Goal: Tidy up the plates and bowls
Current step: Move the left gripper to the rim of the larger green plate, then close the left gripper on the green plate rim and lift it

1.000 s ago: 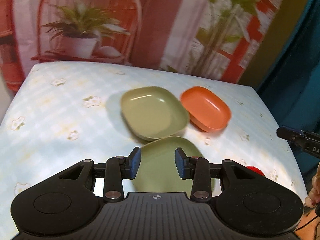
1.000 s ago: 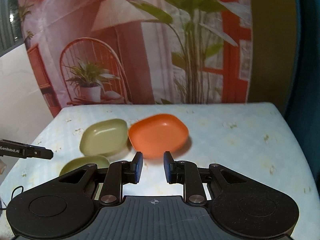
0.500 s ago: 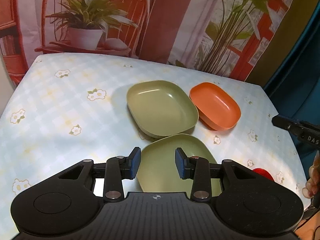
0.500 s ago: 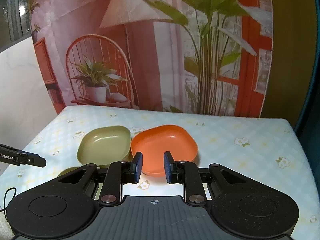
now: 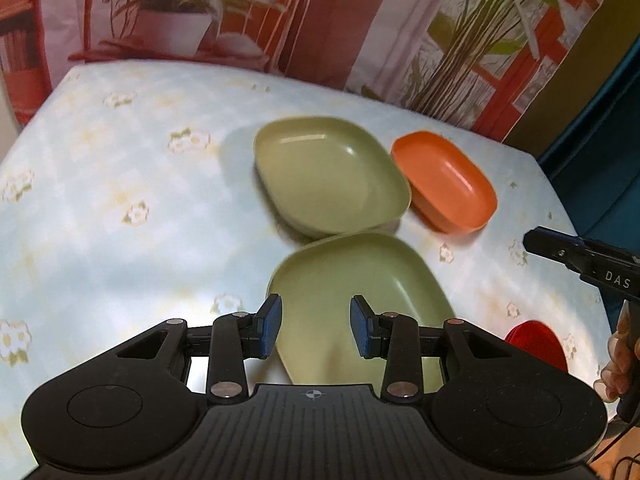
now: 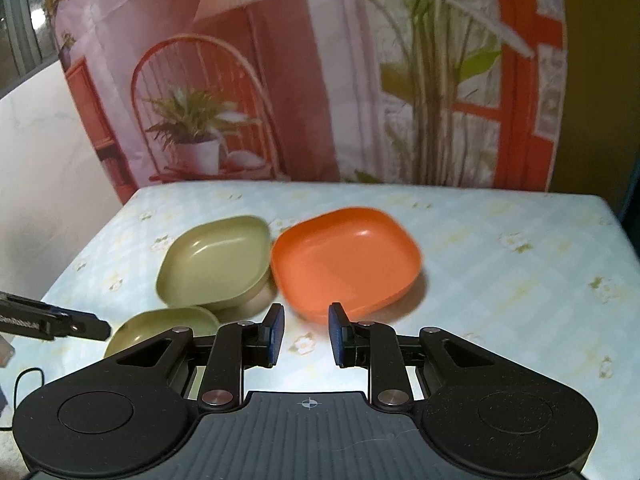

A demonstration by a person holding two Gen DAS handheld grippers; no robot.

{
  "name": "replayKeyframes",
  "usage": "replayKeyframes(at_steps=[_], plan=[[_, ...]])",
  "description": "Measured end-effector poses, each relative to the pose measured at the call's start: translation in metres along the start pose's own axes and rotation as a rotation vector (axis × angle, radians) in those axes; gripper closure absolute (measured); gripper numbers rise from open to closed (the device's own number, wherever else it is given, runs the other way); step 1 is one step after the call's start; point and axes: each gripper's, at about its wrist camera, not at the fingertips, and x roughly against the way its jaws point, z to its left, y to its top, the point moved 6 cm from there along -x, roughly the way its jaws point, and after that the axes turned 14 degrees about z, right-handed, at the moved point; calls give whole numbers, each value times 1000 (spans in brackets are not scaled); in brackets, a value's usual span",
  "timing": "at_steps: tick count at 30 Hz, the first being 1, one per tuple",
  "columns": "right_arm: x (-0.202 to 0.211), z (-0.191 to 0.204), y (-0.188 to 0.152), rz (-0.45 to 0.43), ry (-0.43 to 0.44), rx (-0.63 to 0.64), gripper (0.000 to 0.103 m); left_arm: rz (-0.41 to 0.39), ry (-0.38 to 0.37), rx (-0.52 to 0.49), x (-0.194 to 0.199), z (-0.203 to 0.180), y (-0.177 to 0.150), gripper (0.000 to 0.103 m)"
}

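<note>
your left gripper (image 5: 315, 330) hangs with its jaws apart and empty over the green plate (image 5: 356, 292). beyond it sits the green bowl (image 5: 330, 176), just beside the orange bowl (image 5: 444, 182) (both on the floral tablecloth (image 5: 120, 200)). your right gripper (image 6: 306, 335) is spread too, empty, near the orange bowl's front rim.

Two wrist views, shared dishes (image 5: 332, 176)

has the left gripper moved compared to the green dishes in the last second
Yes. The left gripper has moved forward and lower: the near green plate and green bowl beyond it look larger and closer, though they lie arranged as before.
</note>
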Motion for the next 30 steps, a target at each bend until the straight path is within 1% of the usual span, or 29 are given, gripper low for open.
replayKeyframes(at_steps=[7,10,17,19,21,24,25,27,30], plan=[[-34,35,-3,93,46,59,80,19,7,23,-12,6,-14,64],[-47,47,-3,137,55,91,80,32,-16,52,-16,10,-19,64],[-71,66,-4,243,56,162,80,52,-50,56,-22,13,-30,66],[-75,69,-5,264,55,178,80,61,-60,48,-25,12,-32,76],[-77,70,-7,277,55,190,80,61,-58,48,-26,12,-32,79],[-80,72,-9,300,55,204,82,59,-56,52,-27,15,-33,88],[-81,72,-10,309,54,209,83,57,-55,52,-27,15,-33,89],[-83,72,-12,323,60,217,89,54,-55,47,-27,16,-33,90],[-81,72,-11,319,59,210,92,43,-50,44,-22,16,-32,90]])
